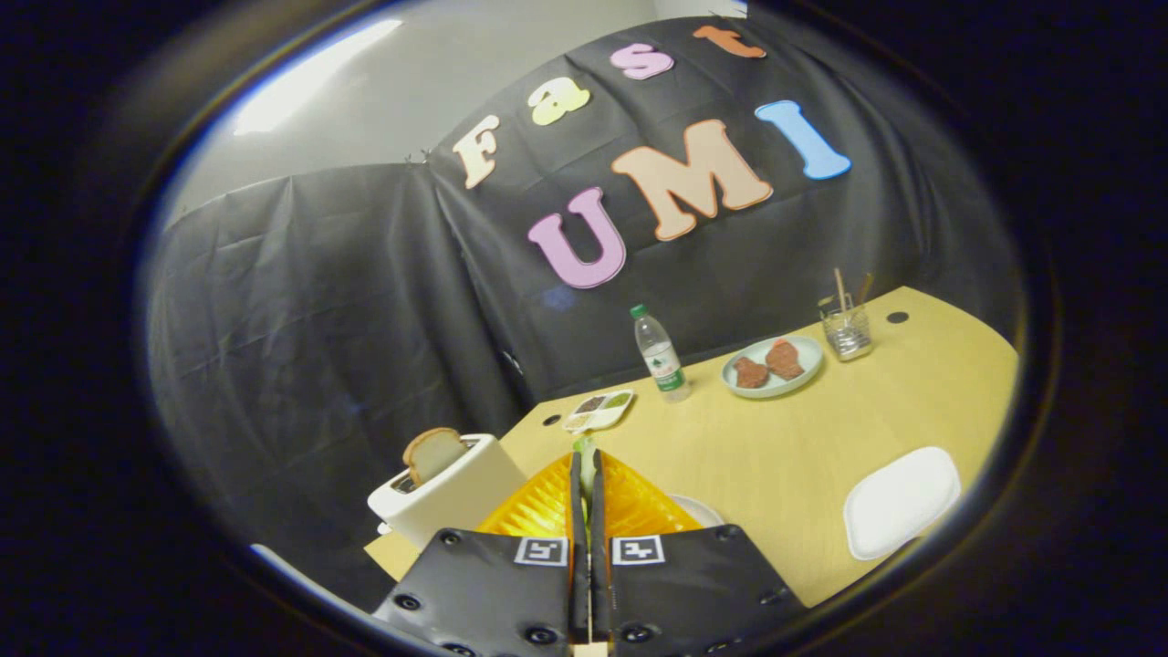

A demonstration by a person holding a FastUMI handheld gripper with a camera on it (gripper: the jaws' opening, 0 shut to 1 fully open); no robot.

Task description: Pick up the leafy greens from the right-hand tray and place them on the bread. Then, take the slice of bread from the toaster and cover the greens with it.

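Between the clenched tongs [584, 474], leafy greens [585, 453], long axis upright, tip past the fingertips.

Your gripper [585, 474] camera is riding high above the table [776, 456], tilted, looking forward along nearly closed fingers toward the far wall.

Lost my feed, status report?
Gripper shut on greens, lifted. Toaster just left, bread slice still in it. Nothing blocking.
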